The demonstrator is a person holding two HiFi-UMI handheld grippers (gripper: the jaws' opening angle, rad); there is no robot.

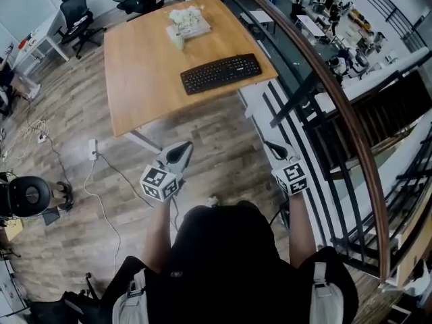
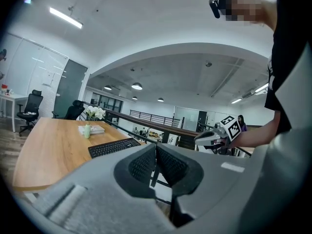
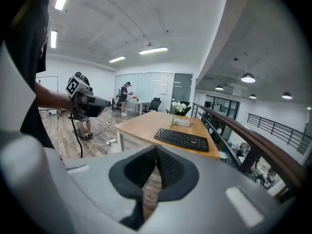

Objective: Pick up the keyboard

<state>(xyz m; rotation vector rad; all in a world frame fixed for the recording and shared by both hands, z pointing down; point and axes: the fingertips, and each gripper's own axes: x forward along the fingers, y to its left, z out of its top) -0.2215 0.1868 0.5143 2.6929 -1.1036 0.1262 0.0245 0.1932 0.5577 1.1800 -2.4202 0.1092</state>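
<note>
A black keyboard [image 1: 221,73] lies near the right edge of a wooden table [image 1: 142,79]; it also shows in the left gripper view as the keyboard [image 2: 114,146] and in the right gripper view as the keyboard [image 3: 181,139]. My left gripper [image 1: 182,150] is shut and empty, held over the floor short of the table. The right gripper [image 1: 273,146] is also shut with nothing in it, beside the table's near right corner. Both are well apart from the keyboard.
White flowers and a small green bottle [image 1: 177,39] sit on a book [image 1: 191,24] at the table's far side. A railing with a wooden handrail [image 1: 351,120] runs along the right. A power strip [image 1: 92,148] and cables lie on the floor at left. Office chairs [image 1: 77,15] stand beyond.
</note>
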